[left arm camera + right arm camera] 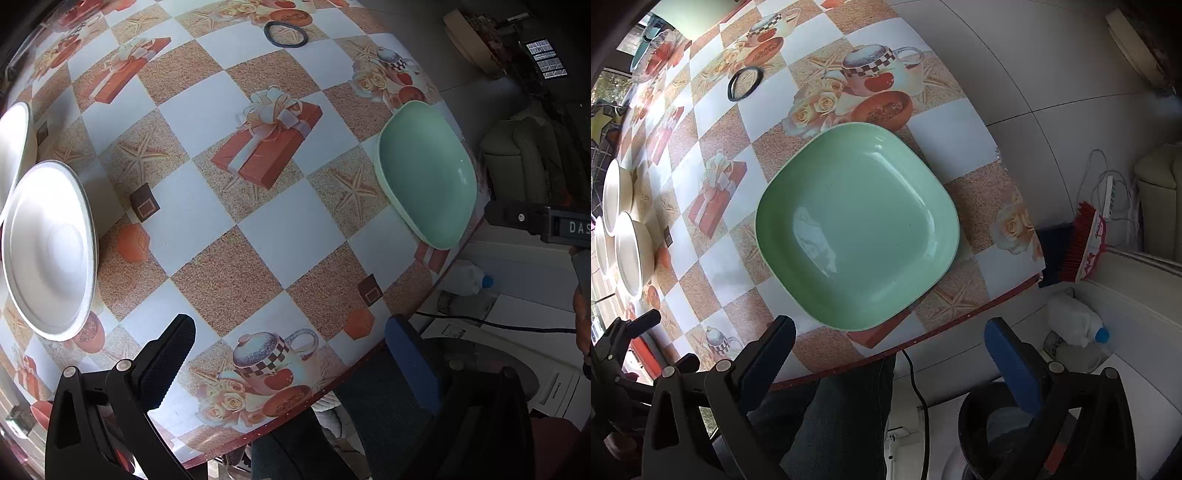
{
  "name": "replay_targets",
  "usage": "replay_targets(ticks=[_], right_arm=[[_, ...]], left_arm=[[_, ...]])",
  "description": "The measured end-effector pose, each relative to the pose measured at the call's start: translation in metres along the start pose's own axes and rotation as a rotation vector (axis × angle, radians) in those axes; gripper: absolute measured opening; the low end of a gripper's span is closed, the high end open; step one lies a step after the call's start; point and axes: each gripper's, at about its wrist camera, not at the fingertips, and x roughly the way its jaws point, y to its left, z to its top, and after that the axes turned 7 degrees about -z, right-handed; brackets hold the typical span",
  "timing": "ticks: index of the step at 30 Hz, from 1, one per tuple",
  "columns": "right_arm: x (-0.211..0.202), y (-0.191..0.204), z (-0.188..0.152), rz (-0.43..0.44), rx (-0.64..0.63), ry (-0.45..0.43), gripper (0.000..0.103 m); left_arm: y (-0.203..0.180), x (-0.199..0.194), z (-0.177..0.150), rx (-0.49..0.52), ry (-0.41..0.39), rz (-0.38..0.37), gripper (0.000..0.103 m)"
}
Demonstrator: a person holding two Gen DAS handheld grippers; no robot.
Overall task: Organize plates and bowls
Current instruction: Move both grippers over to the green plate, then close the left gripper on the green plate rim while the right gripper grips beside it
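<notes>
Black ring [285, 34], maybe hairband; broom [1086, 243]

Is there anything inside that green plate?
No. The green plate shows only glare on its bare inside. It rests on the patterned tablecloth; whatever print lies beneath it is covered.

Black plastic gripper frames, silver screws, ribbed black fingers [168, 363], blue-padded fingers [1015, 363], dark trousers [842, 417]

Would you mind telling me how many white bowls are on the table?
3, clustered at the table's left edge: one nearest, one behind it, and one partly hidden at the frame edge. More may lie out of view.
</notes>
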Motion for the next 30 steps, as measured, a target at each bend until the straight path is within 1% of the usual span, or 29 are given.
replay_targets(ticks=[3, 5, 8, 12, 13, 14, 17, 21, 25, 27, 28, 29, 30], right_arm=[[0.006, -0.016, 0.008, -0.013, 0.032, -0.002, 0.103], [0.011, -0.025, 0.015, -0.021, 0.039, 0.001, 0.103], [0.016, -0.028, 0.024, -0.056, -0.009, -0.014, 0.103], [0.024, -0.019, 0.038, -0.122, -0.129, -0.043, 0.103], [0.025, -0.015, 0.043, -0.132, -0.157, -0.05, 0.103], [0.026, -0.012, 0.046, -0.137, -0.177, -0.058, 0.103], [0.03, -0.004, 0.057, -0.143, -0.232, -0.071, 0.103], [0.032, 0.012, 0.069, -0.151, -0.311, -0.092, 0.103], [0.034, 0.03, 0.074, -0.162, -0.39, -0.108, 0.103], [0.035, 0.038, 0.075, -0.166, -0.424, -0.112, 0.103], [0.036, 0.042, 0.075, -0.17, -0.437, -0.113, 0.102], [0.036, 0.044, 0.075, -0.171, -0.449, -0.112, 0.095], [0.038, 0.046, 0.075, -0.172, -0.457, -0.107, 0.09]], left_arm=[[-0.015, 0.003, 0.018, 0.018, -0.001, 0.014, 0.103], [-0.021, 0.008, 0.028, 0.013, 0.005, 0.019, 0.103], [-0.028, 0.015, 0.041, -0.019, 0.006, 0.025, 0.103], [-0.033, 0.029, 0.05, -0.071, 0.021, 0.013, 0.102], [-0.034, 0.033, 0.052, -0.082, 0.027, 0.014, 0.1], [-0.035, 0.037, 0.052, -0.09, 0.031, 0.018, 0.098], [-0.035, 0.046, 0.056, -0.114, 0.034, 0.036, 0.097], [-0.032, 0.052, 0.064, -0.157, 0.016, 0.047, 0.096], [-0.024, 0.056, 0.072, -0.181, 0.014, 0.074, 0.095], [-0.022, 0.061, 0.072, -0.192, 0.011, 0.067, 0.094], [-0.024, 0.068, 0.071, -0.199, 0.014, 0.061, 0.092], [-0.025, 0.074, 0.07, -0.206, 0.018, 0.059, 0.09], [-0.024, 0.075, 0.07, -0.211, 0.018, 0.062, 0.09]])
